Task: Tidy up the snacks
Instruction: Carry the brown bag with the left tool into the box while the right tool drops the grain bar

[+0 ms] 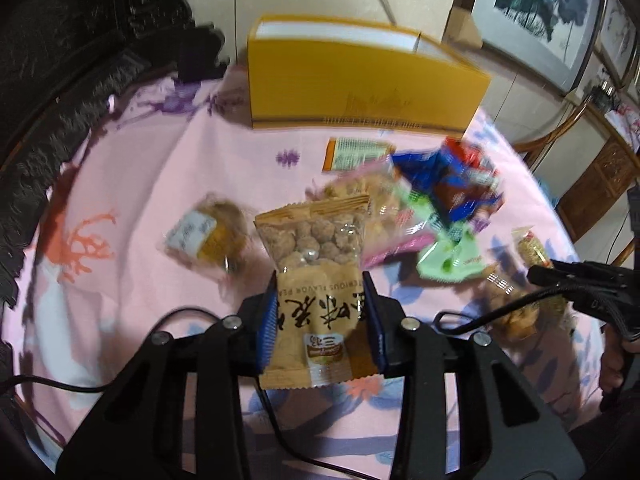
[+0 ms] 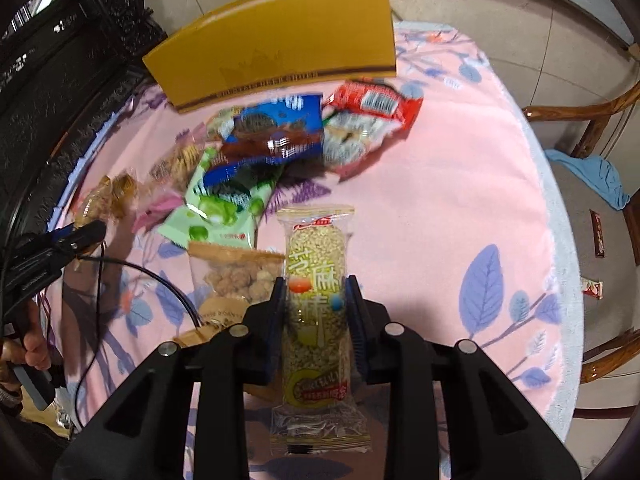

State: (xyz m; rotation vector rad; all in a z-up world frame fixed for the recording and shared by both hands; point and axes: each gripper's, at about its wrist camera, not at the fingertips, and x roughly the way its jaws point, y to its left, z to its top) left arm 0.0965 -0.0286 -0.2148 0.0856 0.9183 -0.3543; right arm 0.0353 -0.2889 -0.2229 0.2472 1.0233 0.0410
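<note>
My left gripper (image 1: 320, 320) is clamped on a tan packet of coated peanuts (image 1: 316, 276), its blue pads (image 1: 267, 328) pressing the packet's two long edges, so the jaws stand narrow with the packet upright between them and clear of the cloth. My right gripper (image 2: 316, 320) is likewise closed on a clear-wrapped sesame bar (image 2: 316, 312), gripped about its middle, the bar running lengthwise out past the fingertips at both ends. From the right wrist view I can see a second peanut packet (image 2: 236, 276) lying flat on the table just left of the bar. Beyond both grippers lies a loose heap of snacks: a blue biscuit pack (image 2: 276, 132), a red pack (image 2: 376, 100) beside it and a green pack (image 2: 224, 212) nearer to me, overlapping one another. Behind the heap stands a yellow box (image 1: 360, 80), open at the top, at the far edge of the table. The table is round and covered with a pink floral cloth (image 2: 440, 200). To the right I see a wooden chair (image 2: 592, 120) with a blue cloth (image 2: 592, 176) on its seat, and on the tiled floor (image 2: 500, 12) two small wrapped snacks. Framed pictures (image 1: 540, 8) lean against the wall.
</note>
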